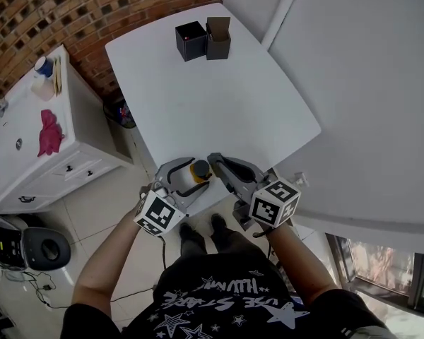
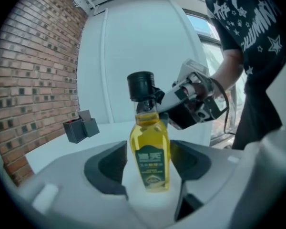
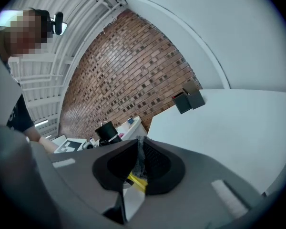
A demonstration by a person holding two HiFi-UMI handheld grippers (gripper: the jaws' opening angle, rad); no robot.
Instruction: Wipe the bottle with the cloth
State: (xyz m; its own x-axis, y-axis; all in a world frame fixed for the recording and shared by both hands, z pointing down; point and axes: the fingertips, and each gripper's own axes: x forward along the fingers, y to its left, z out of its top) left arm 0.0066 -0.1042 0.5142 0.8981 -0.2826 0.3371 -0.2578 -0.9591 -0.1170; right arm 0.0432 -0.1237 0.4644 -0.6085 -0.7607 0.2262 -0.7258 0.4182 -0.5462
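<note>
A small bottle [image 1: 198, 171] of yellow oil with a black cap stands upright at the near edge of the white table [image 1: 212, 97]. My left gripper [image 1: 189, 177] brackets it. In the left gripper view the bottle [image 2: 150, 151] stands between the wide jaws of the left gripper [image 2: 149, 168], with a sliver of table showing beside it. My right gripper [image 1: 217, 163] comes in from the right, its tip by the bottle's neck [image 2: 190, 101]. In its own view the right gripper [image 3: 139, 165] is shut on a thin grey cloth [image 3: 141, 154], with the black cap [image 3: 105, 131] just beyond.
Two black boxes [image 1: 203, 41] stand at the table's far end. A white cabinet [image 1: 28, 154] to the left carries a pink rag [image 1: 49, 133] and small containers [image 1: 44, 76]. A black appliance [image 1: 35, 249] sits on the floor. A brick wall rises behind.
</note>
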